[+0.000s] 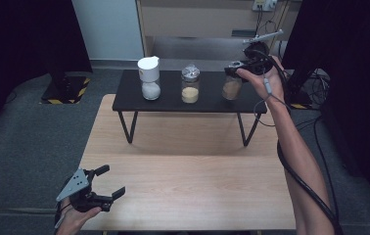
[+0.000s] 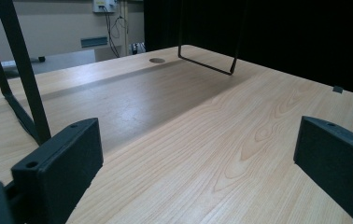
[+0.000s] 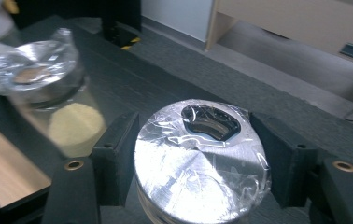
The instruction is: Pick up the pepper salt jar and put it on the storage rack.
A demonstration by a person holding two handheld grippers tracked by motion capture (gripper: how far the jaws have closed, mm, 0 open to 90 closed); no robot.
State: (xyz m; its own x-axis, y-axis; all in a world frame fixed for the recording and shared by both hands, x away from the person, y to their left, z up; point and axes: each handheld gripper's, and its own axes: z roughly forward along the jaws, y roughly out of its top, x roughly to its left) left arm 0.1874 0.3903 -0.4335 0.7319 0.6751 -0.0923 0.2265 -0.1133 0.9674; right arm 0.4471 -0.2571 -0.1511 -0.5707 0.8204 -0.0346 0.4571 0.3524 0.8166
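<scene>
The right gripper was clamped on the top of a glass jar that stood at the right end of the black shelf, its jaws pressing either side of the foil-covered mouth. The jar held a brownish powder in its lower part, so it likely weighed little more than the glass itself. Glass is stiff and slick, and would break if it fell from the shelf. The foil looked thin and crinkled, with a hole torn in it; it could slip or crush under the pads, so a hold lower, on the bare glass under the rim, seemed safer than one on the wrap. Left of that jar on the shelf stood a second jar with yellow powder, and further left a white-capped bottle. The left gripper rested well in front of the shelf, near the wooden table edge, its jaws wide apart with nothing between them.
</scene>
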